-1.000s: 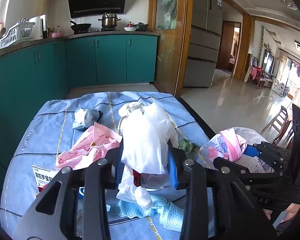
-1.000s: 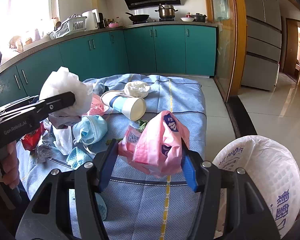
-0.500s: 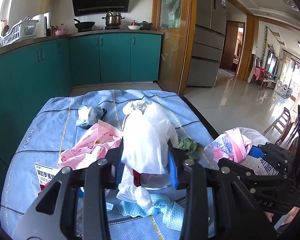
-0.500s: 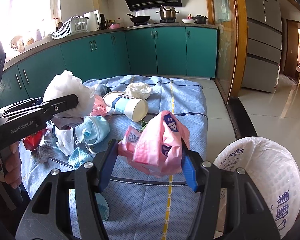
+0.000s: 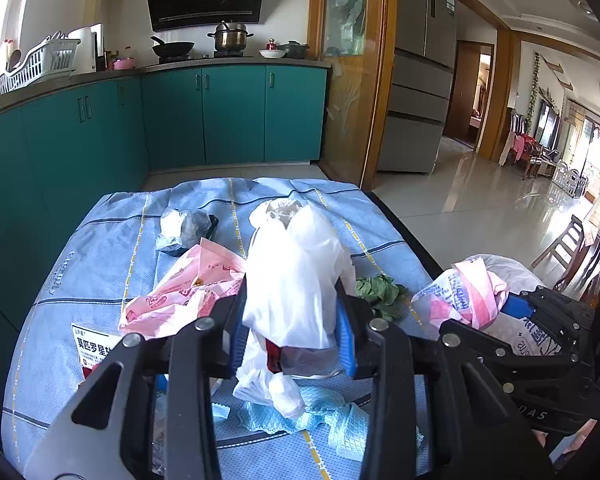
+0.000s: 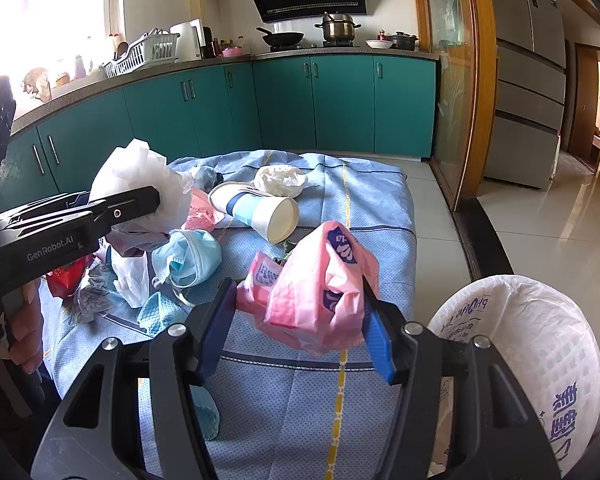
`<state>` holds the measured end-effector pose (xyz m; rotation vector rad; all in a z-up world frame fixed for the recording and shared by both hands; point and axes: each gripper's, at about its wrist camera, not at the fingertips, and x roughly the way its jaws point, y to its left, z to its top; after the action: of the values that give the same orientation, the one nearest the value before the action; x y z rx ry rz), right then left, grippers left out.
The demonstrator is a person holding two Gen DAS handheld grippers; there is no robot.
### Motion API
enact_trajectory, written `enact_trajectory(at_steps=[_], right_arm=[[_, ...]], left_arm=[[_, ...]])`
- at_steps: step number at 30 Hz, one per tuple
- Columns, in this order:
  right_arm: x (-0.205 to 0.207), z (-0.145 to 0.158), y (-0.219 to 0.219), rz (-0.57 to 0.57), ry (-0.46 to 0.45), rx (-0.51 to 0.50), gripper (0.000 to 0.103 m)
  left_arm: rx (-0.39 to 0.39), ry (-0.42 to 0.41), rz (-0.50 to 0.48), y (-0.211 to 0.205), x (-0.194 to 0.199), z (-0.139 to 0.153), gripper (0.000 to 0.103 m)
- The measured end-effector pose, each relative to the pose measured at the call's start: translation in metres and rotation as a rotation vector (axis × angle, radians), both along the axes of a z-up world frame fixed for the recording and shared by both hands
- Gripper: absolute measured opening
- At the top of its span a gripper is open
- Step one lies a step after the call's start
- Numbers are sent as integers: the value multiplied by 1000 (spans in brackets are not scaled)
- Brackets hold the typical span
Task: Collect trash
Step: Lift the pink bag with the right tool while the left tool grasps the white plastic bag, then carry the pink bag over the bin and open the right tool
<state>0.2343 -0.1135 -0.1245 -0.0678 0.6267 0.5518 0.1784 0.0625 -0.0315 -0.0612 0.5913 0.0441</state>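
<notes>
Carrying stage: left gripper (image 5: 292, 312) clamped on a white plastic bag (image 5: 296, 276), right gripper (image 6: 296, 320) clamped on a pink plastic bag (image 6: 320, 288), both held above the blue-clothed table (image 6: 376, 208); next, presumably, release into the lined bin (image 6: 540, 352) alongside.

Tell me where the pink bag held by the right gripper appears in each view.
Left wrist: pink bag at right, above the bin.
Right wrist: pink bag at lower centre, in the right gripper.
Shared landmark: steel pot on the stove.
</notes>
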Motion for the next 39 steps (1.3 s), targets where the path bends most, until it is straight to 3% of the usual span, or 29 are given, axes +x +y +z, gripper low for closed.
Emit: enact_trajectory(at_steps=[12,21,29,39], right_arm=[[-2,11,-15,-46,-43,17,59],[15,19,-81,-245,-36,52,59],[43,-10,-130,-540,84,-129,59],[54,-40,-132,-548,212,-194,62]], left_arm=[[-4,-18,-3,0,-3,2,37],[3,-44,-66,-17,-6,5,37],[-55,-32,-141,-47,-5,7,38],[-49,9,-234,-92,5,-6,38]])
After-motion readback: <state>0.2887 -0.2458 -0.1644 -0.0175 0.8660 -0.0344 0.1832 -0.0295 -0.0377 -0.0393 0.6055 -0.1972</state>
